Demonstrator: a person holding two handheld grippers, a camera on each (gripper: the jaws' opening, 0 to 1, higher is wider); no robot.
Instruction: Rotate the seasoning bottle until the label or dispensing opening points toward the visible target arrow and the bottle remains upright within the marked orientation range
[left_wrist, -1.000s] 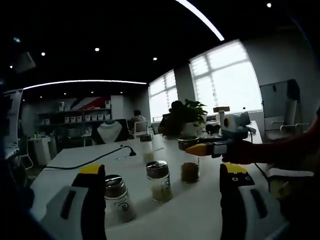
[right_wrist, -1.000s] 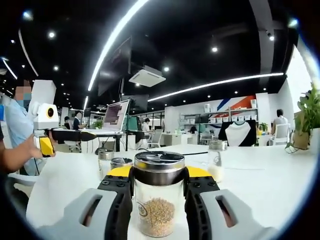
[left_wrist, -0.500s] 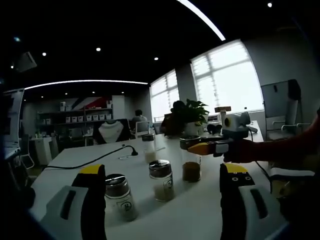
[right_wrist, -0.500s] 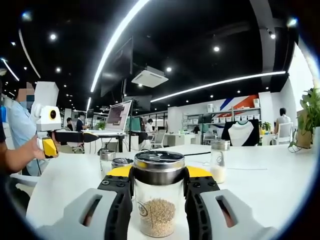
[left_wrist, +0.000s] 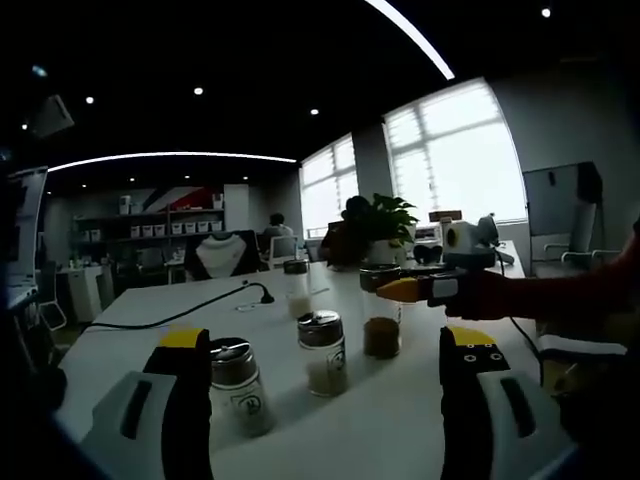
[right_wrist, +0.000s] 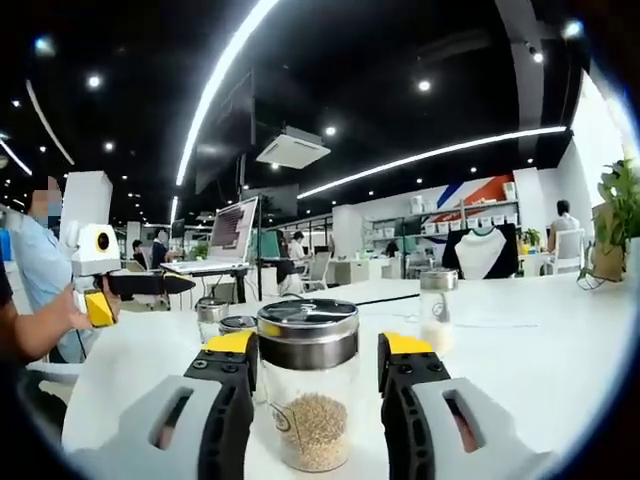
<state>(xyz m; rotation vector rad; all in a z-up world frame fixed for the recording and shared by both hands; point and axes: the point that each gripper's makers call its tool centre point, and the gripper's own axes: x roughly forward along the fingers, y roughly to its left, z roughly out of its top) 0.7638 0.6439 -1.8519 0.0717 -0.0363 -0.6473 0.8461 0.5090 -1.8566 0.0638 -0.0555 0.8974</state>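
Glass bottle (right_wrist: 308, 395) between right tool (right_wrist: 317, 375) jaws, gaps both sides: open. Hard, smooth, slippery, breakable; grab low under metal lid. Left tool (left_wrist: 325, 355) open, empty.

seasoning bottle (right_wrist: 308, 385) | clear glass, steel cap, tan grains | upright on table

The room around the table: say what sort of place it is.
Most likely an open-plan office or showroom: a long white table, a monitor on a desk, wall shelves of boxes, and a potted plant by large windows.
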